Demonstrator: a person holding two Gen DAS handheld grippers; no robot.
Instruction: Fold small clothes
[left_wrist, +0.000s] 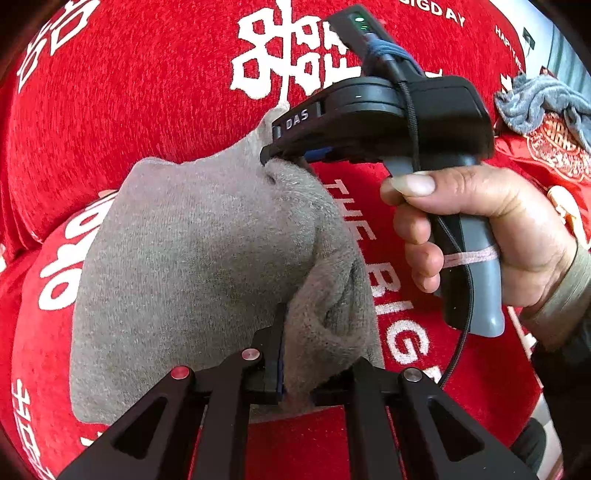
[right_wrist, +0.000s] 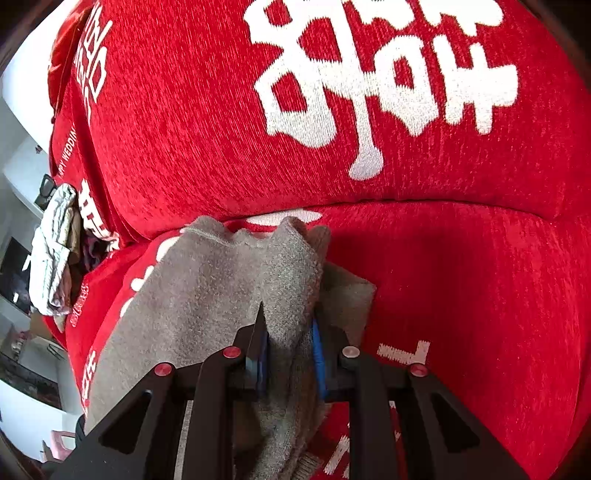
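A small grey knitted garment (left_wrist: 192, 258) lies spread on a red sofa seat. My left gripper (left_wrist: 295, 369) is shut on its near edge, where the cloth bunches between the fingers. In the left wrist view my right gripper (left_wrist: 275, 157), held by a person's hand (left_wrist: 480, 229), pinches the garment's far corner. The right wrist view shows the same grey garment (right_wrist: 207, 295) with a thick fold of it clamped in my right gripper (right_wrist: 290, 347), between blue pads (right_wrist: 317, 350). One part of the cloth lies under the right finger.
The red sofa cover (left_wrist: 129, 92) with white lettering forms the seat and the backrest (right_wrist: 221, 129) just behind. A crumpled blue-grey cloth (left_wrist: 535, 107) lies at the far right of the sofa. A pale cloth pile (right_wrist: 55, 251) sits at the sofa's left end.
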